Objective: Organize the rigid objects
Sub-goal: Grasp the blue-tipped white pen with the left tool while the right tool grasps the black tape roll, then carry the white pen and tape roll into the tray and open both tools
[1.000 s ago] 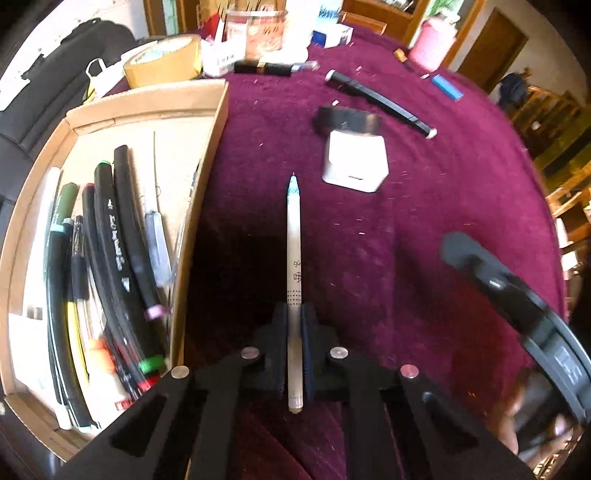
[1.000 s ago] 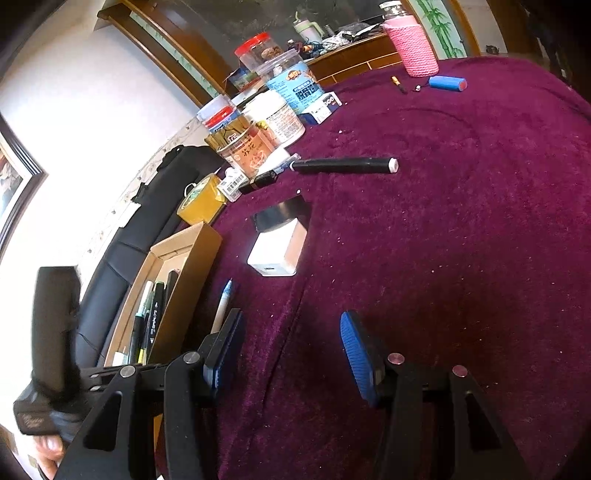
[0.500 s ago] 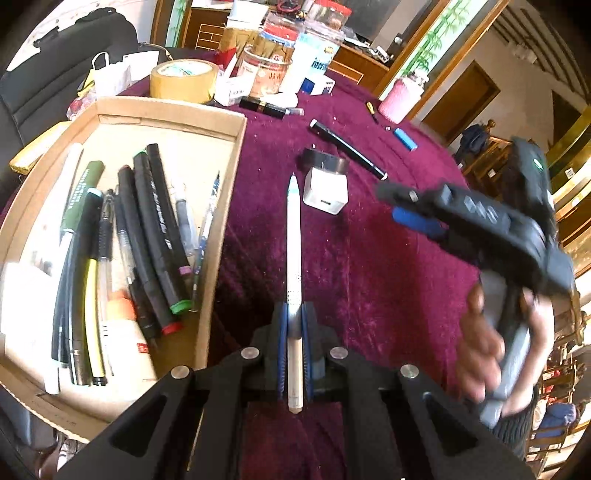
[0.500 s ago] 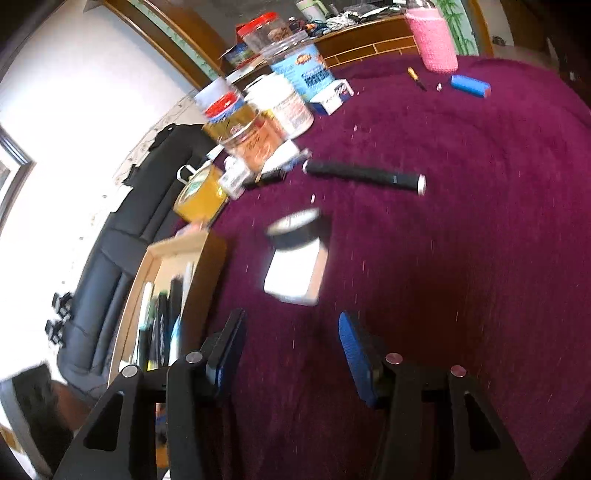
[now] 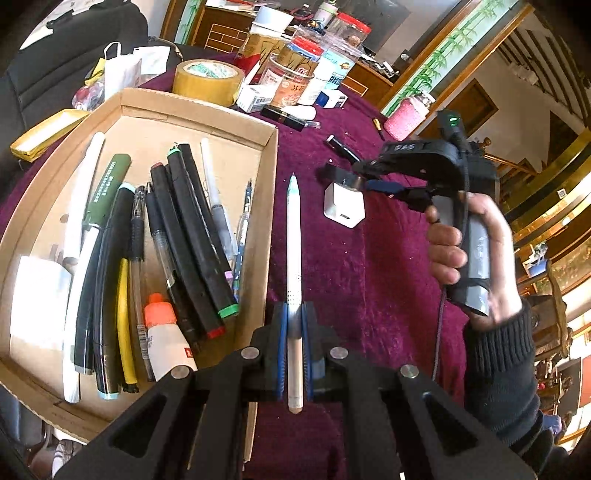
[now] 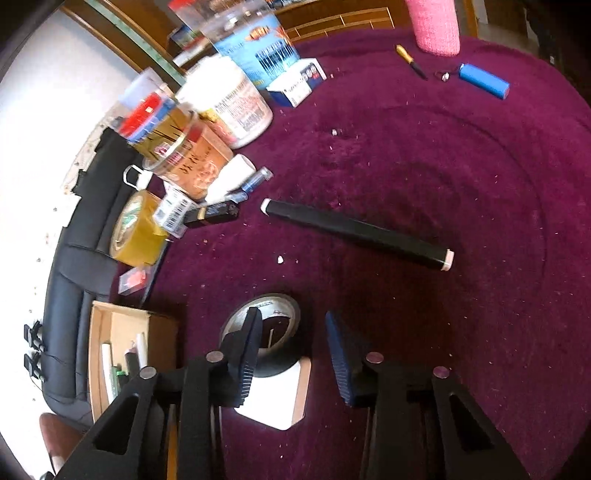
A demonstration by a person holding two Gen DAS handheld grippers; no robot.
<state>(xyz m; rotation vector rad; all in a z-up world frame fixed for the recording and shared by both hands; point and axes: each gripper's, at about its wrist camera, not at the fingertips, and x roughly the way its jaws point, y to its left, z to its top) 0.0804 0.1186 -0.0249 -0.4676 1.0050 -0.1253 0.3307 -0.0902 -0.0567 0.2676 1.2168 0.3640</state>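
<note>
Left wrist view, near first: my left gripper (image 5: pixel 294 345) is clamped on a white pen (image 5: pixel 293 254), pads pinching it near its back end, the long front part sticking out ahead over the maroon tablecloth (image 5: pixel 369 280), just off the right wall of the cardboard box (image 5: pixel 271 206). Box is full of pens and markers lying lengthwise, plus a small glue bottle (image 5: pixel 164 332) at its near end. I judge the pen light, stiff and a bit slick; held this far back it may pivot, so a grip nearer the middle would be safer. Next step, I guess: swing it left over the box wall and let go.

Further out on the cloth, a white charger cube (image 5: pixel 344 205) with a black tape roll (image 5: pixel 332 173) behind it. My right gripper (image 5: pixel 373 177) hangs over that spot.

Right wrist view: right gripper (image 6: pixel 291 354) fingers are spread wide, holding nothing, the black tape roll (image 6: pixel 275 314) partly behind the left finger (image 6: pixel 245 354) and the charger cube (image 6: pixel 275 398) below it. Roll looks rigid and light; take it across the outer rim. Cube is hard, smooth, flat-sided, easy across two faces.

Beyond, a long black marker (image 6: pixel 356 229) lies mid-table, then a blue lighter (image 6: pixel 484 85) and a pink cup (image 6: pixel 436 22) near the far edge. Jars (image 6: pixel 221 107) and yellow tape (image 6: pixel 138 229) crowd the far left edge.
</note>
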